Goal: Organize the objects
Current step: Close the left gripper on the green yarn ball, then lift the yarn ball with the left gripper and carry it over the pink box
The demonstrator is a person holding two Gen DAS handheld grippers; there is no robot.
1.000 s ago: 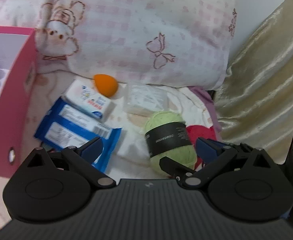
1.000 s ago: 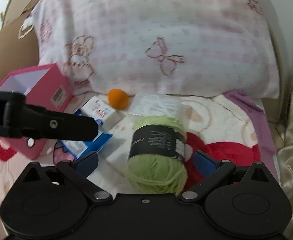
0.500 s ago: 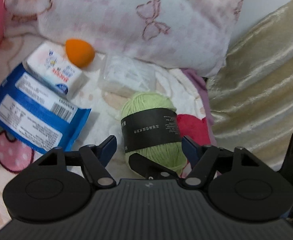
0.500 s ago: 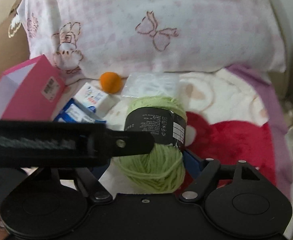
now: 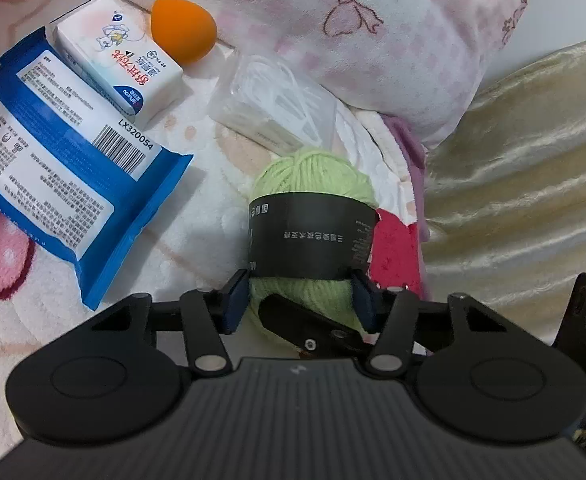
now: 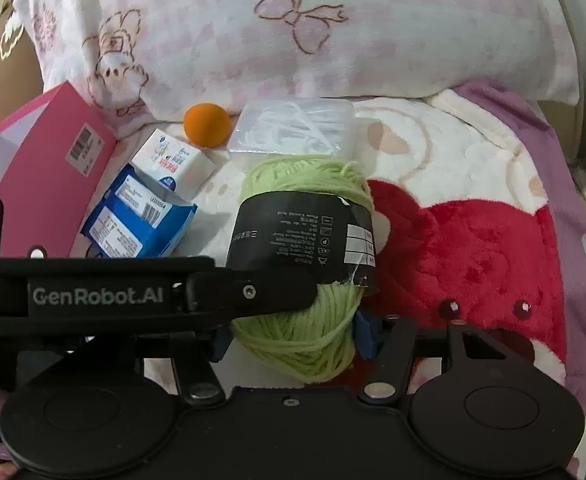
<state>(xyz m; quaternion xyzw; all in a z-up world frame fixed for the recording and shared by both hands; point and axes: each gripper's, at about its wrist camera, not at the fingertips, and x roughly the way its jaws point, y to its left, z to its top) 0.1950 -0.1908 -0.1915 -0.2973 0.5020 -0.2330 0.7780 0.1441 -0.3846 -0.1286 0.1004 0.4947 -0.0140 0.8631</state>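
Both pairs of tongs are closing on the same thing, a ball of light green yarn with a black paper band (image 5: pixel 313 236). The left tongs (image 5: pixel 299 300) have it between their blue pads, which sit right at the yarn's sides just under the band; whether they already press cannot be told. The right tongs (image 6: pixel 289 338) straddle the near end of the same ball, pads beside the wool, and the contact there is just as unclear. In the right wrist view a black finger (image 6: pixel 249 290) of the left tongs crosses in front of the ball.

The yarn lies on a fleecy white blanket with red and pink cartoon prints (image 6: pixel 473 248), spread on a bed. Just behind the yarn is a clear plastic bag of white items (image 5: pixel 277 104). Behind and to the yarn's left lie an orange egg-shaped sponge (image 5: pixel 183 30), a small white tissue pack (image 5: pixel 119 58) and a blue wet-wipe packet (image 5: pixel 65 168). Farther left stands a pink cardboard box (image 6: pixel 49 172). A pink-checked pillow with bow drawings (image 6: pixel 293 28) lies behind them all.
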